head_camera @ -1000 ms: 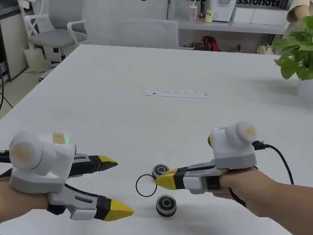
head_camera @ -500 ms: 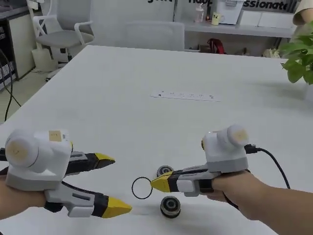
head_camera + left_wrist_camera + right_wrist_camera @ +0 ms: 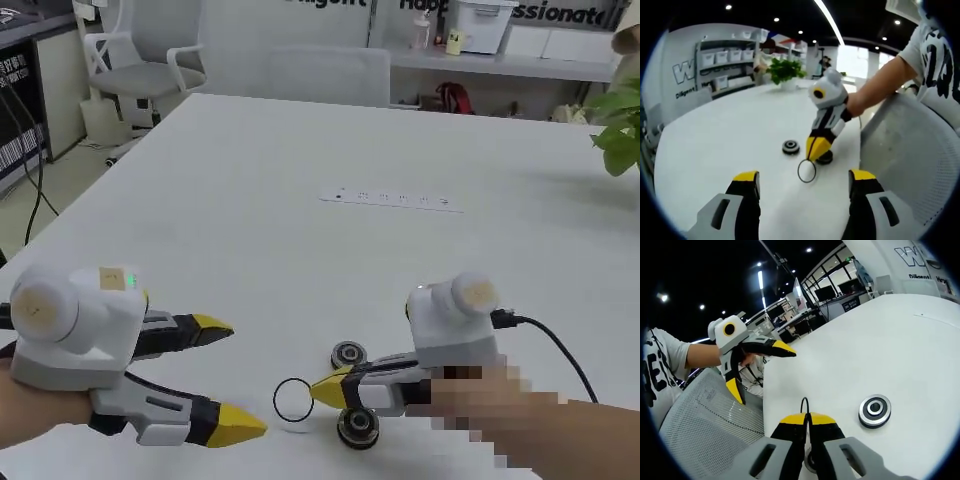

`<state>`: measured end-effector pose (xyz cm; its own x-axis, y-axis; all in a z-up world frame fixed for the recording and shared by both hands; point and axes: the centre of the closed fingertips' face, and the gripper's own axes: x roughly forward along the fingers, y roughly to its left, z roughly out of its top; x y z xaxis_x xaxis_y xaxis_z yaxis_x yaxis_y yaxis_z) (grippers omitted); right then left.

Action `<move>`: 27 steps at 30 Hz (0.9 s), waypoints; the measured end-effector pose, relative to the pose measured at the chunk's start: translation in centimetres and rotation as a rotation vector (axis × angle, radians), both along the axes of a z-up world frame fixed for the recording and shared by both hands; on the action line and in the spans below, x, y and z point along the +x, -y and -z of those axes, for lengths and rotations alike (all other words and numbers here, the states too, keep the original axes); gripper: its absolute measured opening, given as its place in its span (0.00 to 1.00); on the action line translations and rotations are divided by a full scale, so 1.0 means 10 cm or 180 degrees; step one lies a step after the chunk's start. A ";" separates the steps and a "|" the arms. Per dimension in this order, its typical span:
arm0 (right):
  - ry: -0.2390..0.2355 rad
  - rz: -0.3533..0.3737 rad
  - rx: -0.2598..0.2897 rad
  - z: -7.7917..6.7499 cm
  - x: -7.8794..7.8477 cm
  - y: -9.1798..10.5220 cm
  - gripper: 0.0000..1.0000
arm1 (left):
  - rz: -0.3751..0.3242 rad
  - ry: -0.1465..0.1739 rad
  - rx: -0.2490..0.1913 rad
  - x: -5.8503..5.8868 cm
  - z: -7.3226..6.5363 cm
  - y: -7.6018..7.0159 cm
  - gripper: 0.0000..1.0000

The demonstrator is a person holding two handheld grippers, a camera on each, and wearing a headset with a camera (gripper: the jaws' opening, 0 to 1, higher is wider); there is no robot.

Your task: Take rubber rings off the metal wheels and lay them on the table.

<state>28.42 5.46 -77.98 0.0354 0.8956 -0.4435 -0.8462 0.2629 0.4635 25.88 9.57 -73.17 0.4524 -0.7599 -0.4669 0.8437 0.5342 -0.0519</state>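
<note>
Rubber ring nipped at the closed jaw tips of my right gripper, metal wheel just beside those jaws, my left gripper jaws wide, empty.

Comes to two metal wheels low in the head view: the upper wheel and the lower wheel, right of centre. One rubber ring just left of them. Two grippers along the bottom – the left gripper at lower left, the right gripper at lower right. One power strip near the middle. One plant at the right edge. Two chairs across the top – an office chair at upper left, a mesh-backed chair beside it.
</note>
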 end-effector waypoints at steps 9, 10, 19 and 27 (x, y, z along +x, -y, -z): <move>0.0064 -0.0007 -0.0101 0.08 0.03 0.00 0.00 | 0.0000 -0.0009 0.0017 -0.01 0.02 -0.02 0.73; 0.0076 -0.0004 -0.0114 0.09 0.03 0.01 0.00 | 0.0001 -0.0011 0.0019 -0.01 0.02 -0.02 0.73; 0.0130 0.0016 -0.0166 0.13 0.07 0.04 0.04 | 0.0018 -0.0033 0.0034 -0.02 0.05 0.00 0.73; 0.0151 0.0024 -0.0157 0.11 0.08 0.06 0.11 | 0.0042 -0.0049 0.0041 -0.01 0.06 0.02 0.73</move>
